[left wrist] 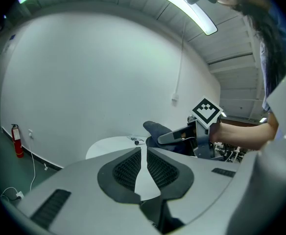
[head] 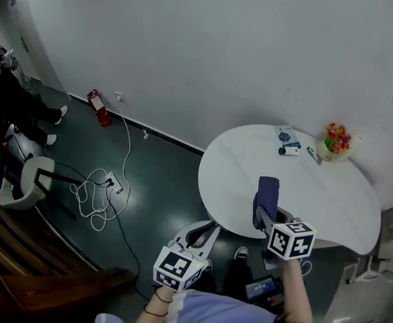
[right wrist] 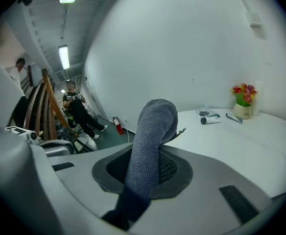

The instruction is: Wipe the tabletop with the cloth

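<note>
Cloth (right wrist: pixel 152 141) nubby terry; tabletop (head: pixel 331 200) smooth matt white.

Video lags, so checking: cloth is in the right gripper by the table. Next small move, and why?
Probably tip the right gripper down until the cloth meets the tabletop. Its jaws clamp the cloth, which stands above the table's near edge, apparently not yet pressed on the surface.

White rounded table (head: pixel 231 180) with flower pot (head: pixel 335 144), packet (head: pixel 287 136), tube (head: pixel 289 151) and slim stick (head: pixel 313 155) near its far edge
</note>
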`<state>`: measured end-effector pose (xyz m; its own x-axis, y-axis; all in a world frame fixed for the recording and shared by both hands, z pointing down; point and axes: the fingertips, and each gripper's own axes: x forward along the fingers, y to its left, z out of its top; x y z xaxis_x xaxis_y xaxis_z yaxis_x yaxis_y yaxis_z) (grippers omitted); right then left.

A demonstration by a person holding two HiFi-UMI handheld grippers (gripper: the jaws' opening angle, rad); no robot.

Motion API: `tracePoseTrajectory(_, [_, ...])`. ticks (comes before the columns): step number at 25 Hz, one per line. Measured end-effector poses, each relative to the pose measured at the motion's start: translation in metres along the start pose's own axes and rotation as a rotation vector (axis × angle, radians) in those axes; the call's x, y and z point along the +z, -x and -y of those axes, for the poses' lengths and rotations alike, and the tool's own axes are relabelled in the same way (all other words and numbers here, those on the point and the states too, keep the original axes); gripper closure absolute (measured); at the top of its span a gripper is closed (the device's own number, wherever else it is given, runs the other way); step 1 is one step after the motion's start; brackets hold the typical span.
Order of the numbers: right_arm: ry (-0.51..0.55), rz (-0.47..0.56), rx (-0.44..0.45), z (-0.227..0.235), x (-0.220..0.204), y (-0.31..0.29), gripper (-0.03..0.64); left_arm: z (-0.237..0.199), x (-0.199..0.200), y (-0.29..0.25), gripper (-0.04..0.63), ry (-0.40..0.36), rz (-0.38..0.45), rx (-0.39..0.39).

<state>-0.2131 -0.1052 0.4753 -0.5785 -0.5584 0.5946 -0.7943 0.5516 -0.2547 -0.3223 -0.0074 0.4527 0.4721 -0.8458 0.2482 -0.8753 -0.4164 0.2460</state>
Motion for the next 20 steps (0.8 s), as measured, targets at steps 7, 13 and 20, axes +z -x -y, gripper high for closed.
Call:
tracePoseTrajectory(7, [0.071,-0.041,0.097,-0.015,0.041,-0.071,0.540,-0.032,0.001,0.009,0.565,0.030,0.024,0.100])
tracePoseTrajectory(13, [0.097,-0.096,0.139,-0.018,0.059,-0.132,0.538,-0.046,-0.006,0.013,0.565,0.057,0.036,0.154])
tracePoseTrajectory(20, [0.079,-0.148,0.177,-0.014,0.071,-0.204,0.540,-0.058,-0.020,0.004,0.565,0.073,-0.008,0.189])
